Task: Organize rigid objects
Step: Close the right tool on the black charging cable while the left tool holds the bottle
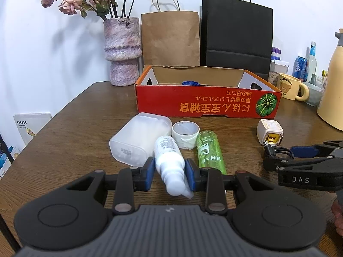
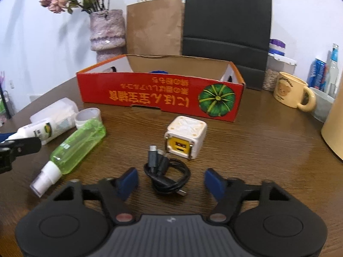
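The blue-padded fingers [image 1: 150, 172] of the left gripper [image 1: 169, 173] are closed to the width of the small white plastic spray bottle [image 1: 170, 162], which is pinched across its lower body with its nozzle pointing back toward the camera. The bottle lies on the dark wooden table [image 1: 75, 132], touching the translucent white plastic container [image 1: 137, 139] on one side and just beside the clear green spray bottle [image 1: 211, 152] on the other; a white tape roll [image 1: 185, 133] sits just behind.

The right gripper [image 2: 170, 182] is held wide open, empty, over the coiled black cable [image 2: 167, 173], with the white-and-yellow cube charger [image 2: 185, 139] just beyond.

The step in hand is judged to be lifting the white bottle toward the open red cardboard box [image 1: 205, 102]. A straight, vertical lift is advised, so that the neighbouring container and green bottle are not dragged. The squeeze should be kept firm, since the round body may roll between the pads. The box's front wall should be cleared before release.
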Demonstrator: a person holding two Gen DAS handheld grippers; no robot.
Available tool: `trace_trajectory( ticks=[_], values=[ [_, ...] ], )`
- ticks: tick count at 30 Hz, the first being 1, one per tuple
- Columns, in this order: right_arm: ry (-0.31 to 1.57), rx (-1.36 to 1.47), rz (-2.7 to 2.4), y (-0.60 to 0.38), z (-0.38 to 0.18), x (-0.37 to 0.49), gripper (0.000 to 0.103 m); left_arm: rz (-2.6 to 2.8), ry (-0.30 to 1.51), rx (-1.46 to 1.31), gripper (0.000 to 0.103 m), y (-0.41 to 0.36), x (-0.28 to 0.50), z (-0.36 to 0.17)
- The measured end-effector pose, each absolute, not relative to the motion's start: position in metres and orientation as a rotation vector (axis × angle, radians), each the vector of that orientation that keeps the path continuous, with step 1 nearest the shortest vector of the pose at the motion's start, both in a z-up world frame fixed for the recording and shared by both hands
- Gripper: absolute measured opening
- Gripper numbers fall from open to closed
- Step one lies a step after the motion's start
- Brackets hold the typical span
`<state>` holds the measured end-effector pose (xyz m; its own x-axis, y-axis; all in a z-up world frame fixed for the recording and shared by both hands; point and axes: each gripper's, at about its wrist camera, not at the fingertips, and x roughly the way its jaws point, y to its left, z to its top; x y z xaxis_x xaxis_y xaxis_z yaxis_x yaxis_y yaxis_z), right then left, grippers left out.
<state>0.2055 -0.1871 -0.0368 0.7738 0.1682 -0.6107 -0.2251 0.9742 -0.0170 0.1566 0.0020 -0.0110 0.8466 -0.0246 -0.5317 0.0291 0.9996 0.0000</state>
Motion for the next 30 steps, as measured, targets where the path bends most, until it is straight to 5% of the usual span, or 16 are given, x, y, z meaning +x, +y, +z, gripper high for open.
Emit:
trace_trajectory(
  ticks=[30],
  values=[
    [0.527,-0.078,0.227,-0.185,-0.009,0.169,0.043,-0.021,0.502,-0.012,0.032,0.004,0.146,0.009]
  ],
)
